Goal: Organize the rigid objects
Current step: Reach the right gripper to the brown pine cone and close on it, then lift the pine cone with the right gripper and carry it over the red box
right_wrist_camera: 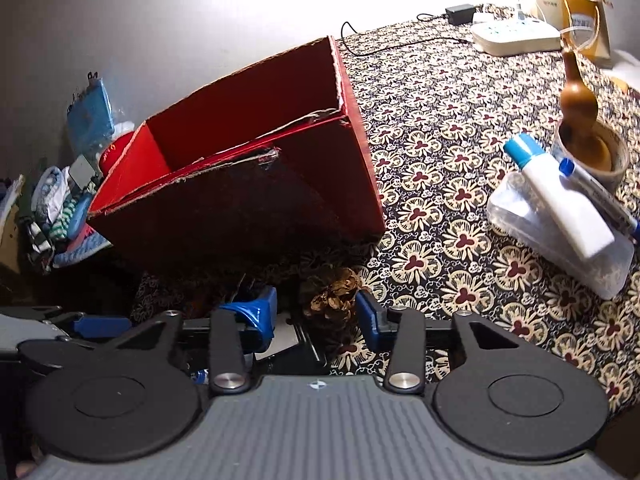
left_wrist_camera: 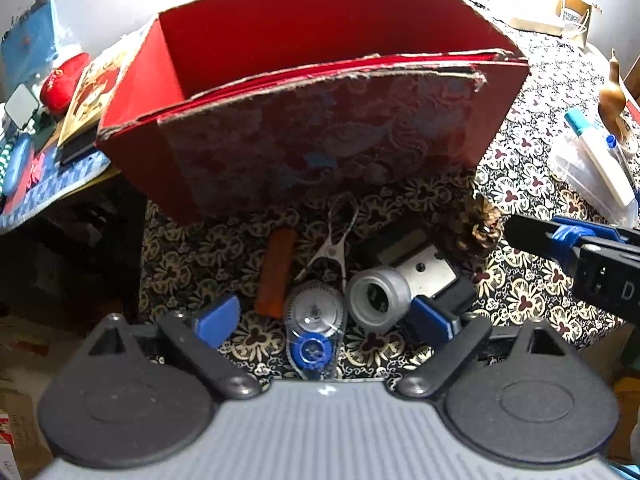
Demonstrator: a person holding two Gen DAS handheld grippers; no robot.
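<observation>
Strong light comes from beyond the red box (right_wrist_camera: 240, 168), blowing the far wall to white glare. Ahead of each gripper the box casts deep shadow (detail there is murky). Fisheye bending curves the edges, with dark corners.

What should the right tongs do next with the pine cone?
Probably squeeze shut on the pine cone, then lift it toward the red box. The cone sits between the right tongs, which look only partly closed, and the box behind looks empty.
</observation>
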